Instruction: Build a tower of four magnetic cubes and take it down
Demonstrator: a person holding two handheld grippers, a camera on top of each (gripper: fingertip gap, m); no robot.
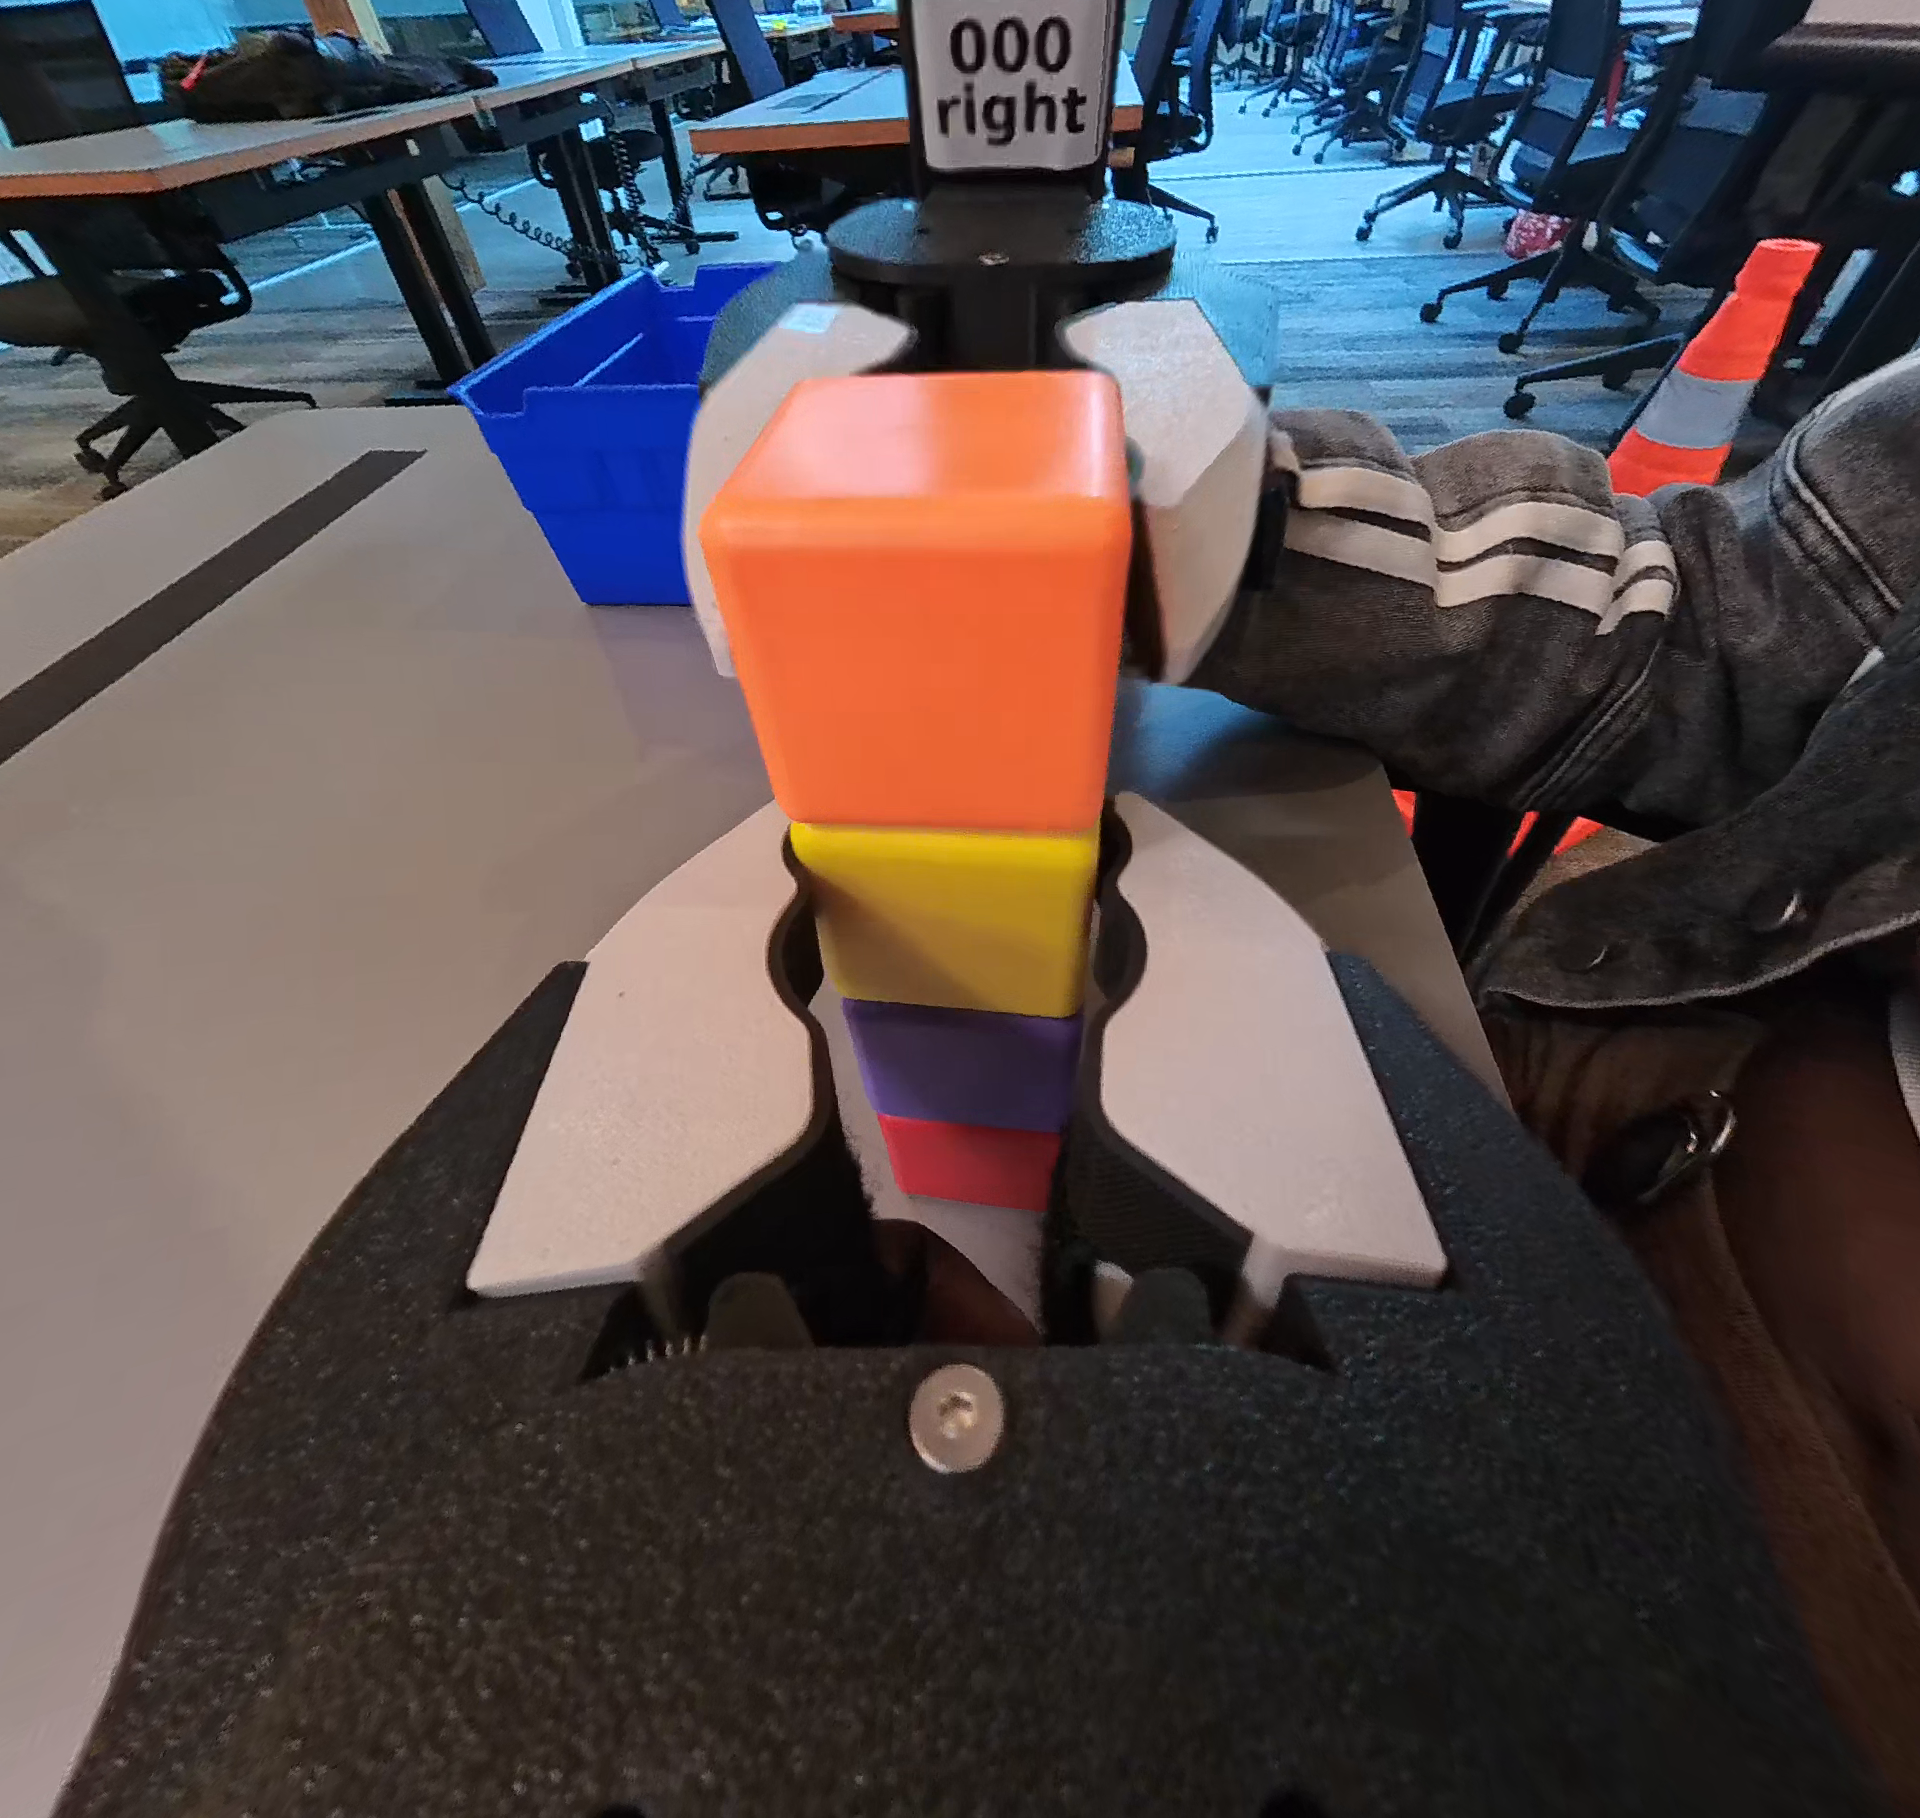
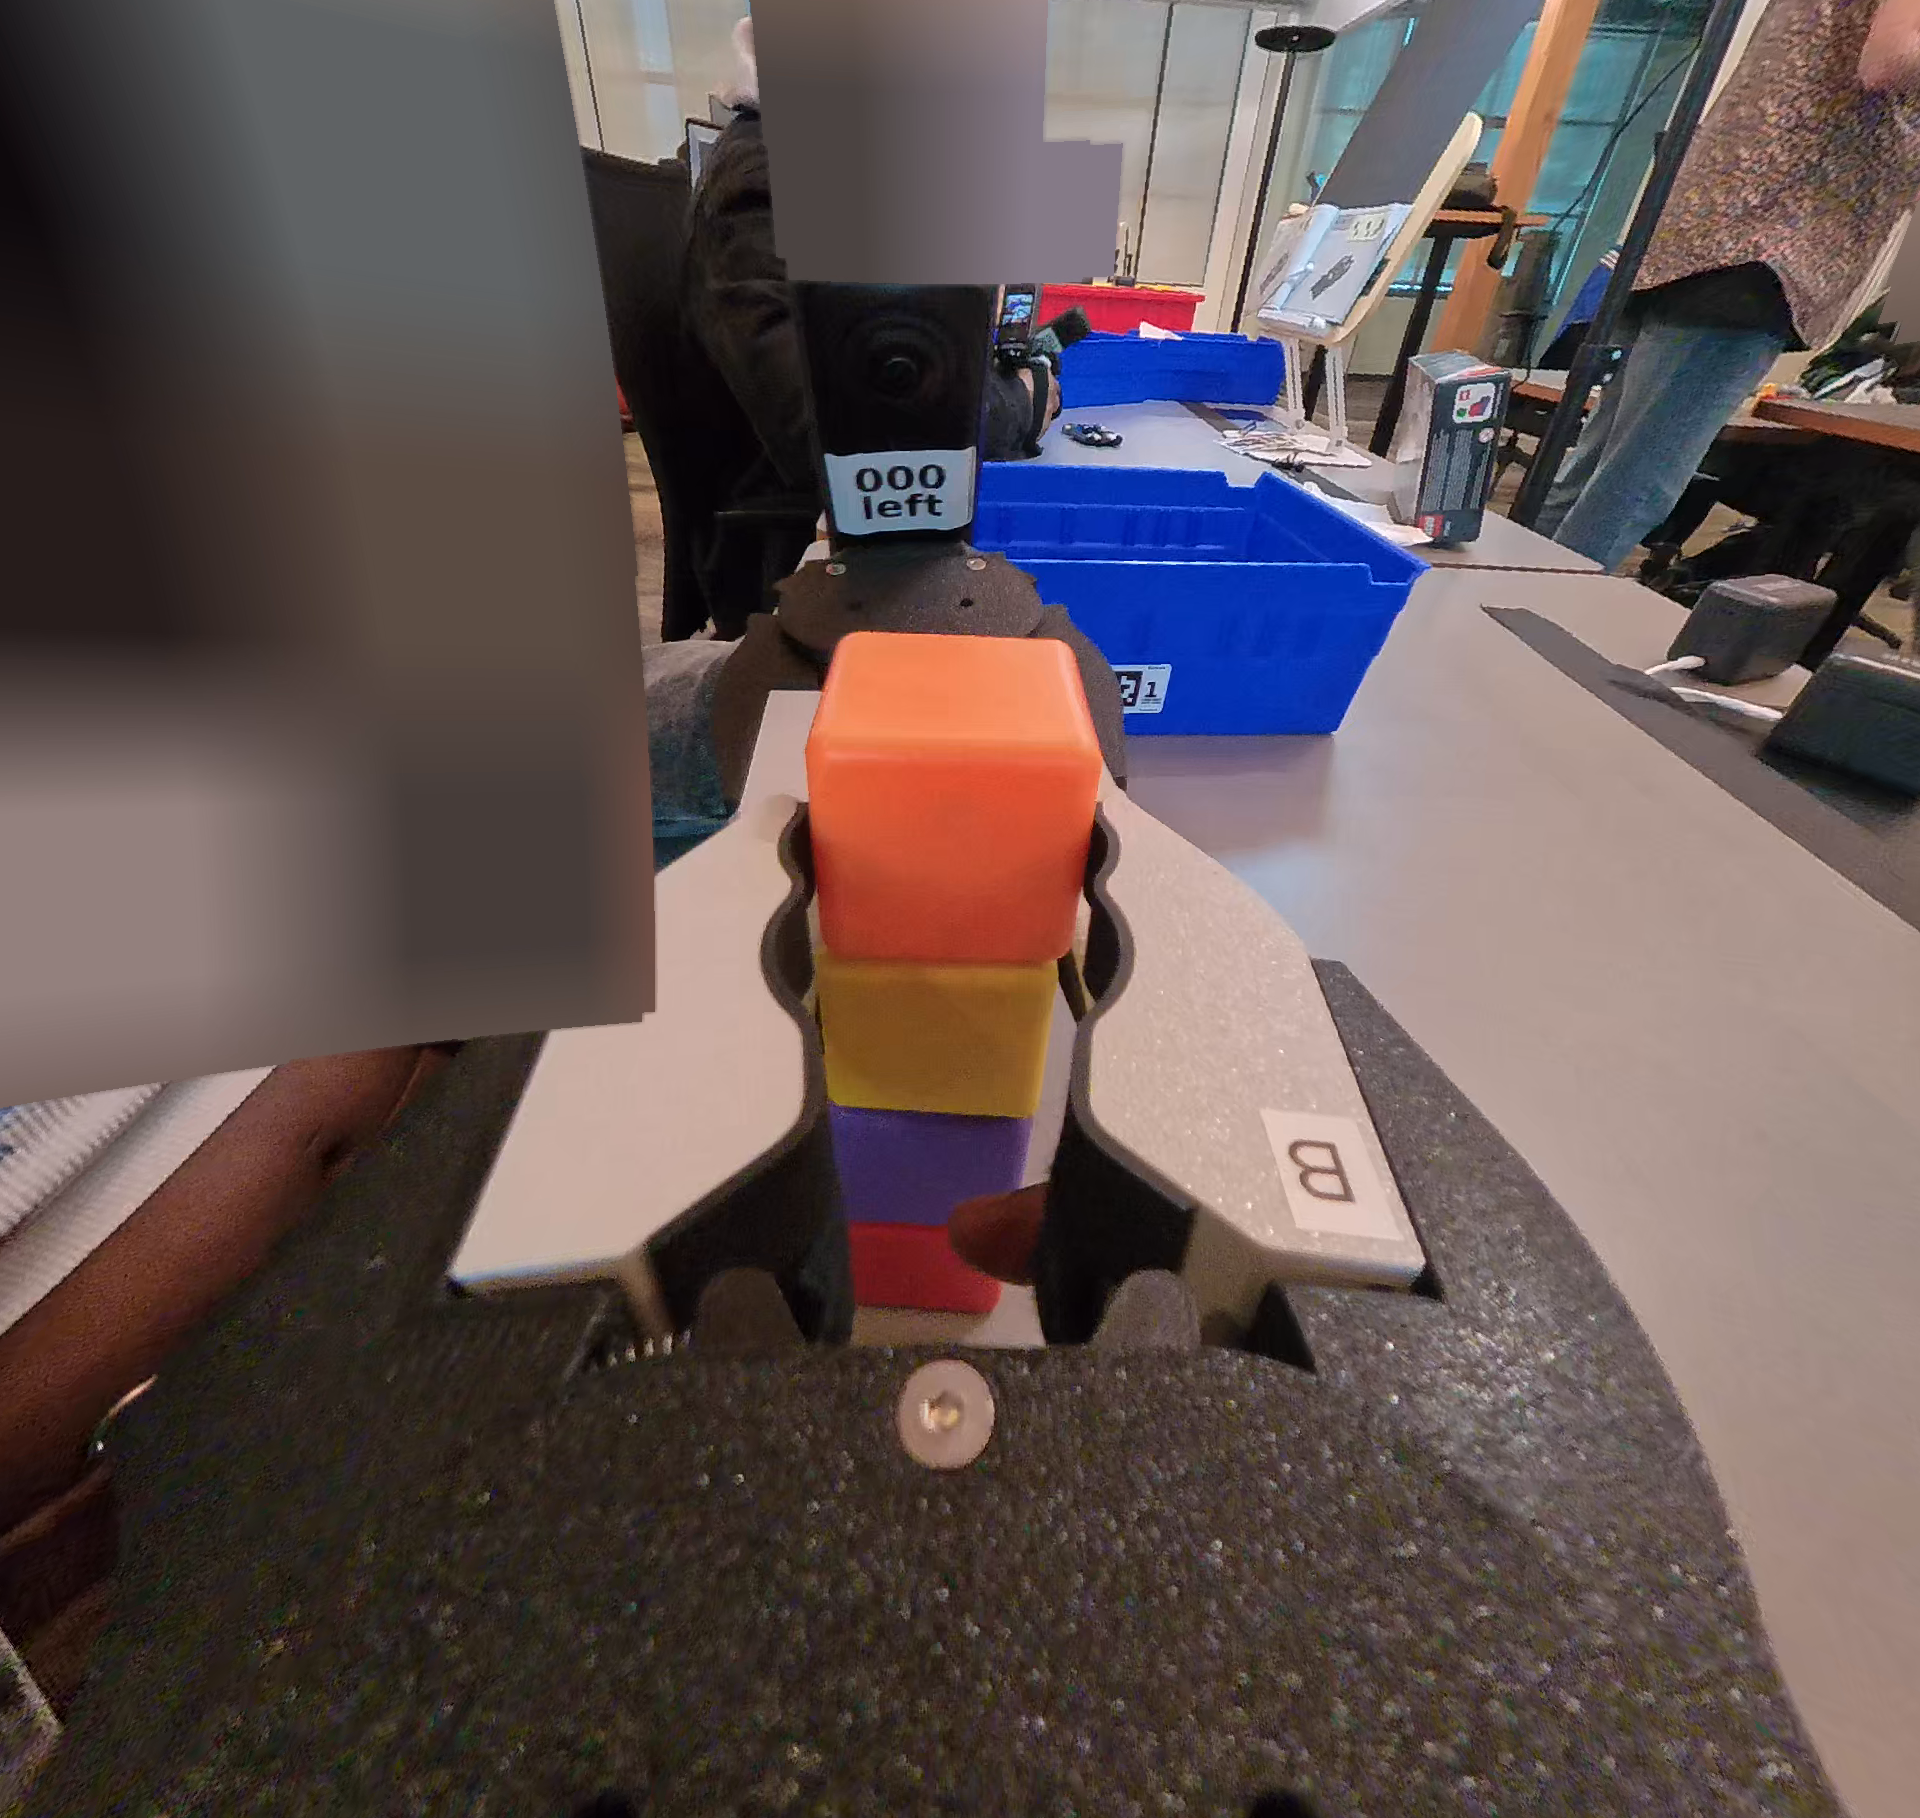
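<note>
Four-cube tower stands upright on the surface, long axis vertical. Orange cube on top is clamped in the right gripper's jaws; yellow cube beneath is clamped in the left gripper's. Likely takedown: pull orange straight up. Open room above; blue bin sits beyond.

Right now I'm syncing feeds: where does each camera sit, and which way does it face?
Left wrist view: on the left gripper, looking along its jaws at the yellow cube; a grey sleeve shows.
Right wrist view: on the right gripper, facing the opposite way, jaws at the orange cube.
Shared: the four-cube tower.
</note>
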